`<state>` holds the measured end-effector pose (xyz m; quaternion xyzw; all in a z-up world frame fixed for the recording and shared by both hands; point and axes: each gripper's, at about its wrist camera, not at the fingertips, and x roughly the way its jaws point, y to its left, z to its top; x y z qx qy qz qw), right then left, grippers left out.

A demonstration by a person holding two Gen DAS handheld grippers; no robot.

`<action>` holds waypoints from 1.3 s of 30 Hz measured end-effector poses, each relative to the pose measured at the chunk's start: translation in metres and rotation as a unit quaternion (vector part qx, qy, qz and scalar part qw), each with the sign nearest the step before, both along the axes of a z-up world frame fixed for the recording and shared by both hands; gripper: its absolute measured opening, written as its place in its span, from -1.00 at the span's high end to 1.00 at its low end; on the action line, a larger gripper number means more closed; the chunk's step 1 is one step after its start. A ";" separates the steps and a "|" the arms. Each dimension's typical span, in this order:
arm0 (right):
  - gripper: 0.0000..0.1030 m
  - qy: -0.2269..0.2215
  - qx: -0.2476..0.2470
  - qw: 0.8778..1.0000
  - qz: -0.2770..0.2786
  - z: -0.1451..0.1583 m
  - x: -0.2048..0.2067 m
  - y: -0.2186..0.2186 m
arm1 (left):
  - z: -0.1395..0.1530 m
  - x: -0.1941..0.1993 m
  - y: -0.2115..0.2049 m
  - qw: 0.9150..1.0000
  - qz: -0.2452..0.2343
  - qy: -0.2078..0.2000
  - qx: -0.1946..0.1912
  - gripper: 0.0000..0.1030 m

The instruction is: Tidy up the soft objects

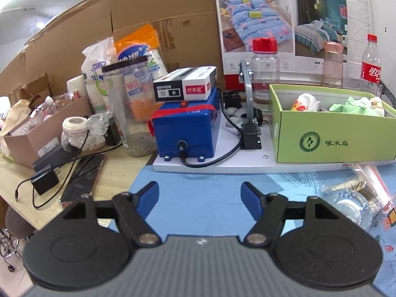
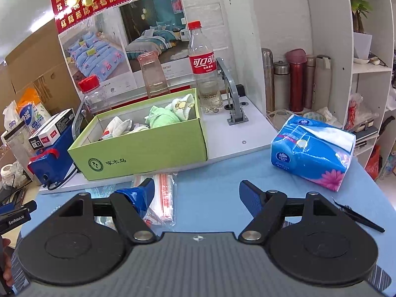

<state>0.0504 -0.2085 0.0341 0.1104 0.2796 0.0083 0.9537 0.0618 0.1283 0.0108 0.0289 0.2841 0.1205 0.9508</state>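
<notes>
Green cardboard made the box (image 2: 138, 146) that sat on the white board (image 2: 230, 143), and soft things already lay inside it: a white cloth (image 2: 118, 125), a light green cloth (image 2: 160, 117) and a pale one with little yellow pictures (image 2: 182, 106). So it looked like most of the tidying was done. Both tongs had nothing in them. The left gripper (image 1: 199, 194) had its blue fingers (image 1: 148, 198) apart, about half way open, over the bare blue mat (image 1: 198, 180), and nothing was between them. The right gripper (image 2: 196, 193) was about half way open too, above the same mat in front of the box. One of its fingers had blue tape around it, but it gripped nothing. What was left? The blue tissue pack (image 2: 313, 148) lay on the mat, off to the right of the box, and it was soft, so it might need to go in next. A see-through bag (image 2: 160, 198) lay flat just under the right gripper. I could not tell if that one counted as soft.
</notes>
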 end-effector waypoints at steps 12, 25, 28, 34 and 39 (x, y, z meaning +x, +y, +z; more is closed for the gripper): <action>-0.20 0.006 0.004 1.000 -0.006 -0.006 0.013 -0.007 | -0.003 0.013 0.016 0.998 -0.023 0.017 -0.064 -0.40; -0.20 0.130 0.046 0.984 0.114 -0.028 0.108 -0.012 | 0.012 0.093 0.005 0.965 -0.175 0.103 -0.167 -0.41; -0.20 0.183 0.040 0.973 0.133 -0.038 0.141 0.002 | 0.012 0.120 -0.016 0.941 -0.243 0.156 -0.174 -0.41; -0.21 0.189 0.016 0.972 0.139 -0.042 0.155 0.017 | 0.007 0.153 -0.073 0.881 -0.366 0.252 -0.164 -0.41; -0.21 0.179 0.026 0.975 0.127 -0.040 0.152 0.006 | -0.011 0.171 -0.121 0.843 -0.421 0.313 -0.116 -0.41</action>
